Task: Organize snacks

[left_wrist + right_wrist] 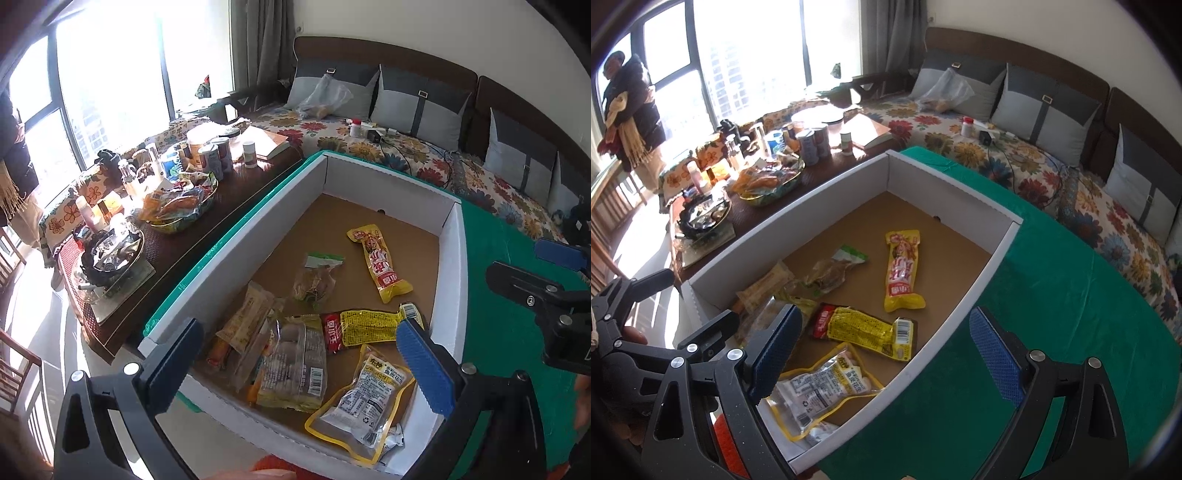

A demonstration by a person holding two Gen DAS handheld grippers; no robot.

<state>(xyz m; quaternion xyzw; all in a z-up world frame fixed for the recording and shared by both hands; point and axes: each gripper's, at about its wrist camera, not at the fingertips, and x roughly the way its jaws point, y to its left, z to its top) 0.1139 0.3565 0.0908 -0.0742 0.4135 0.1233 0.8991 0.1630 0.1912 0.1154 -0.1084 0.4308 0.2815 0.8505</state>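
- White-walled cardboard box (pixel 452 236) with a brown floor fills the middle of both views; it sits on a green cloth (pixel 502 295) that covers the right side of each frame.
- Left gripper (pixel 299 365) hangs over the near end of the box with its fingers spread wide and nothing between them; one blue pad (pixel 424 369) shows at lower right of the left wrist view, the dark one at lower left.
- Between those fingers, lower down on the box floor, lie a clear packet of pale round snacks (pixel 293 365) and, toward the right finger, a yellow-edged peanut pouch (pixel 364 402).
- Just above them lies a red and yellow packet (pixel 365 326), its barcode end touching or passing under the blue pad's tip; I cannot tell which.
- Further up the box floor, well apart from the fingers, lie a long yellow sausage pack (pixel 378 264) and a small green-topped bag (pixel 317 275); a tan wrapped bar (pixel 245 314) lies toward the left wall.
- Right gripper (pixel 886 354) is also spread wide and empty, straddling the box's right wall (pixel 945 332): its left finger is over the box interior, its right pad (pixel 997 358) over the green cloth.
- In the right wrist view the peanut pouch (pixel 827 387) lies just right of the left finger, and the red and yellow packet (pixel 864 330) sits between the fingers, higher in the frame.
- Upper left of both frames holds a dark table (pixel 236 192) crowded with cans, bottles and a dish of snacks; a sofa (pixel 369 144) with a flowered cover runs along the top right.
- A person (pixel 631 110) stands by the window at far upper left of the right wrist view.
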